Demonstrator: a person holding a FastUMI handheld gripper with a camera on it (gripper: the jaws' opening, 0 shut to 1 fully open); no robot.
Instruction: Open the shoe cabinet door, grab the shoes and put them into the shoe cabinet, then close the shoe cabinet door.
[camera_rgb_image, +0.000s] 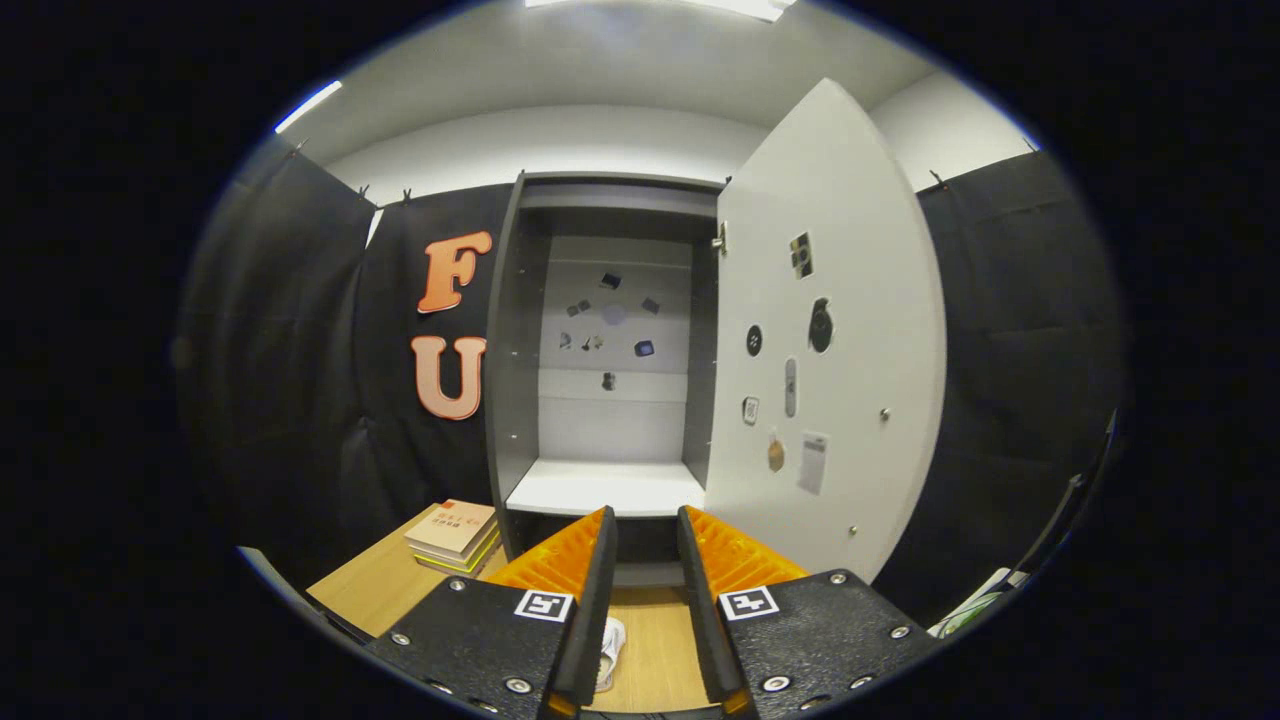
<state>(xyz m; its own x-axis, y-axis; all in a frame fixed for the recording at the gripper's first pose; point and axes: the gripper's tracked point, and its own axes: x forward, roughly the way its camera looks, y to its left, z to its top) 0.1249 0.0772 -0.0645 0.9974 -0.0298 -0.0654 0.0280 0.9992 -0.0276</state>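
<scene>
Shoe (612, 650) shows partly behind parted, empty tongs (646, 525).

Tool (646, 530) — square markers, silver screws

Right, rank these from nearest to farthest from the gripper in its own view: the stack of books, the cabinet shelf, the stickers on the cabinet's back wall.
From the open, empty gripper:
1. Stack of books, on the table off to the left.
2. Cabinet shelf, straight ahead beyond the fingertips.
3. Stickers, deepest, on the back wall above the shelf.
</scene>
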